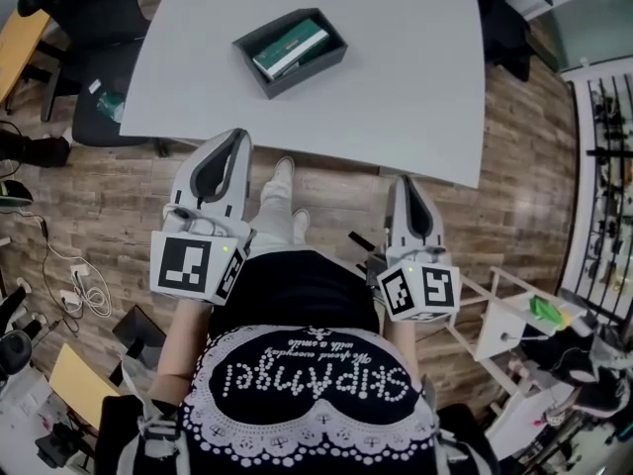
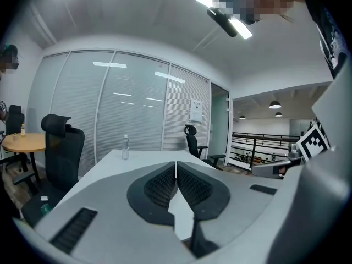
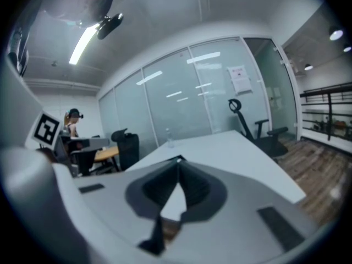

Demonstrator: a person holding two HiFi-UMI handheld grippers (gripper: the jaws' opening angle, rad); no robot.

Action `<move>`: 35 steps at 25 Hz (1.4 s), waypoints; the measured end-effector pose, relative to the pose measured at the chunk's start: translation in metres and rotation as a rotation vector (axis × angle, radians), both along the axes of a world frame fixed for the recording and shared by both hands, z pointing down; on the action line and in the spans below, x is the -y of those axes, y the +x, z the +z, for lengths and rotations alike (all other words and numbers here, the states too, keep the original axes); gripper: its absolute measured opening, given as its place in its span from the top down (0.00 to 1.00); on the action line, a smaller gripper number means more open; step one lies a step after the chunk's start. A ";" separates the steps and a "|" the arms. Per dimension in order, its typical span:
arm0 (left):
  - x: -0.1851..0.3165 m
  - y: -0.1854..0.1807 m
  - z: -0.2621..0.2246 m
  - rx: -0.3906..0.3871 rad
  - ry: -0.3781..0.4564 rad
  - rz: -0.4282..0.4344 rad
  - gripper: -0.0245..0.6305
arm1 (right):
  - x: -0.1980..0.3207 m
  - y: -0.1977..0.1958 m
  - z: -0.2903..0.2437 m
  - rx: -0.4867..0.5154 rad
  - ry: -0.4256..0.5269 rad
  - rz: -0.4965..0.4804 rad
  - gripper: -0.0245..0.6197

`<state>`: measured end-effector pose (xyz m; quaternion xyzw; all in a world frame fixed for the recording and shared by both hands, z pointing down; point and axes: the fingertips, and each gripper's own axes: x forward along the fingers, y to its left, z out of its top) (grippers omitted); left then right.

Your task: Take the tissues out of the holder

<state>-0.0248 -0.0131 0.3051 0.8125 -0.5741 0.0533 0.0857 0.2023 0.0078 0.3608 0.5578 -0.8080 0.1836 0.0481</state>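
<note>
— Your left claw (image 1: 237, 139) and right claw (image 1: 406, 182): state?
— Both pressed together, empty, short of the desk (image 1: 396, 77). The tissues (image 1: 289, 47) lie in the dark holder (image 1: 309, 74), well apart from your claws.

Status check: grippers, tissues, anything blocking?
Left gripper and right gripper both shut, empty, short of the table edge. Tissue pack in holder, untouched. Nothing blocking.

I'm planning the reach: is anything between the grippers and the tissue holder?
Nothing visible does: the table is bare from its near edge, by the left gripper and right gripper, to the holder with its tissues.
</note>
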 end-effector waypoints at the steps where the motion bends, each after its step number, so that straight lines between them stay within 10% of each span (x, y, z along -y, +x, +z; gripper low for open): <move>1: 0.008 -0.003 0.000 -0.001 -0.001 0.001 0.92 | 0.008 -0.003 -0.001 0.000 0.002 0.000 0.91; 19: 0.142 -0.049 -0.002 -0.013 0.018 0.105 0.92 | 0.129 -0.061 -0.014 -0.010 0.029 0.071 0.91; 35: 0.166 -0.070 0.010 -0.035 -0.016 0.042 0.92 | 0.161 -0.077 -0.010 -0.024 -0.001 0.011 0.91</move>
